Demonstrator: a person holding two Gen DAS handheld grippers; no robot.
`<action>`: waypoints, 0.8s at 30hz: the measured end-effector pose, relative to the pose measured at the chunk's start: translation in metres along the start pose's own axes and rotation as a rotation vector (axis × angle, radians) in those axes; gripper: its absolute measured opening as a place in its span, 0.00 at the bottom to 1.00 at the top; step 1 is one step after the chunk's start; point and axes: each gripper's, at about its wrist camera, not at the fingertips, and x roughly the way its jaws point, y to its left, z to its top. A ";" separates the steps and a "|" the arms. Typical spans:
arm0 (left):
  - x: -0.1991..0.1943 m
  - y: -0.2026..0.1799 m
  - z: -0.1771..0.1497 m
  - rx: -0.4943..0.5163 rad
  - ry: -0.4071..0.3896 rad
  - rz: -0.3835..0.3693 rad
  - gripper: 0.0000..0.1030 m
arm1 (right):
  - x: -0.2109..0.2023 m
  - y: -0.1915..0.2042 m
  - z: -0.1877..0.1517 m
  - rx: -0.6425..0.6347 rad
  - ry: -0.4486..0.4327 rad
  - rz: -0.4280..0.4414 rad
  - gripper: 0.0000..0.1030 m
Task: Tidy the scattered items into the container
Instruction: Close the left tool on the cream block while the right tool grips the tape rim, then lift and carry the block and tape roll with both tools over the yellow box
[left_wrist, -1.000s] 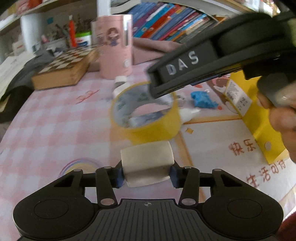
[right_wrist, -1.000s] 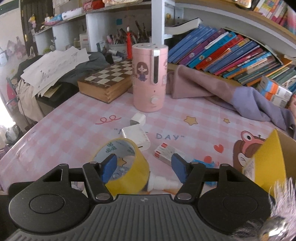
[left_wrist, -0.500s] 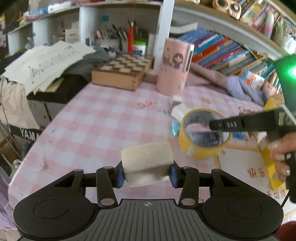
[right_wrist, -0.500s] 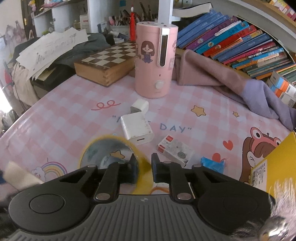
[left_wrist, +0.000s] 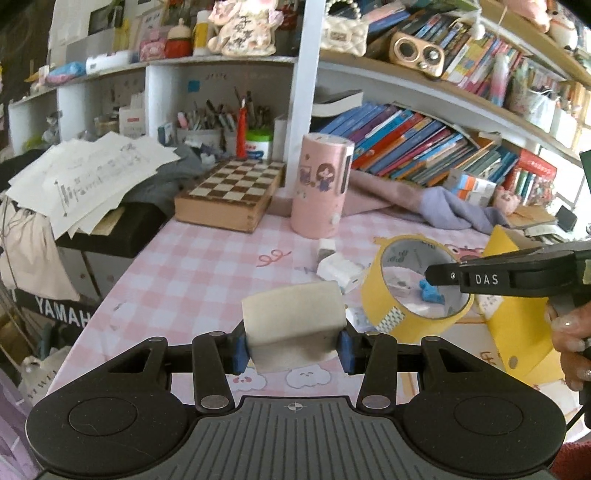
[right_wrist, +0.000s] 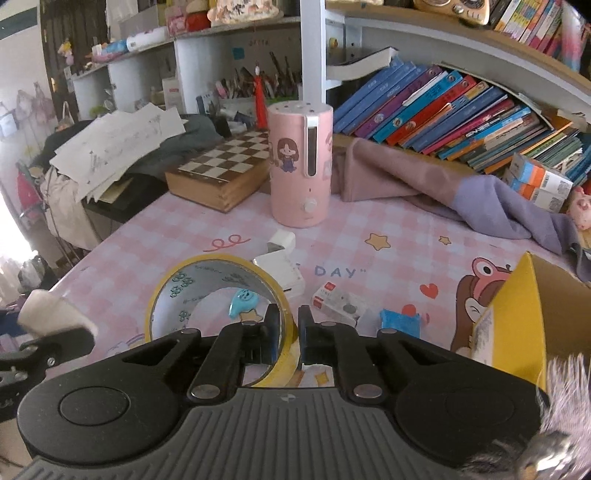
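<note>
lifted since before, tape roll (right_wrist: 221, 291) pinched by right gripper (right_wrist: 287, 332); left gripper (left_wrist: 293, 345) clamps eraser (left_wrist: 293, 325).

One tape roll (right_wrist: 221, 295), two white chargers (right_wrist: 282, 273), one eraser (left_wrist: 293, 325).

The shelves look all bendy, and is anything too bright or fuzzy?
Left wrist view: the fisheye lens bows the shelves into curves; the white block in the left gripper looks soft up close. Right wrist view: the shelves curve likewise, daylight washes out the left edge, and the yellow tape roll in the right gripper looks fairly sharp.
</note>
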 end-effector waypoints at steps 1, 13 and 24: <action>-0.003 -0.001 -0.001 0.006 -0.004 -0.004 0.42 | -0.004 0.001 -0.002 0.004 -0.003 -0.001 0.09; -0.045 -0.009 -0.018 0.102 -0.032 -0.074 0.42 | -0.057 0.015 -0.037 0.079 -0.028 -0.039 0.09; -0.082 -0.006 -0.050 0.179 -0.002 -0.154 0.42 | -0.108 0.039 -0.090 0.176 -0.029 -0.105 0.09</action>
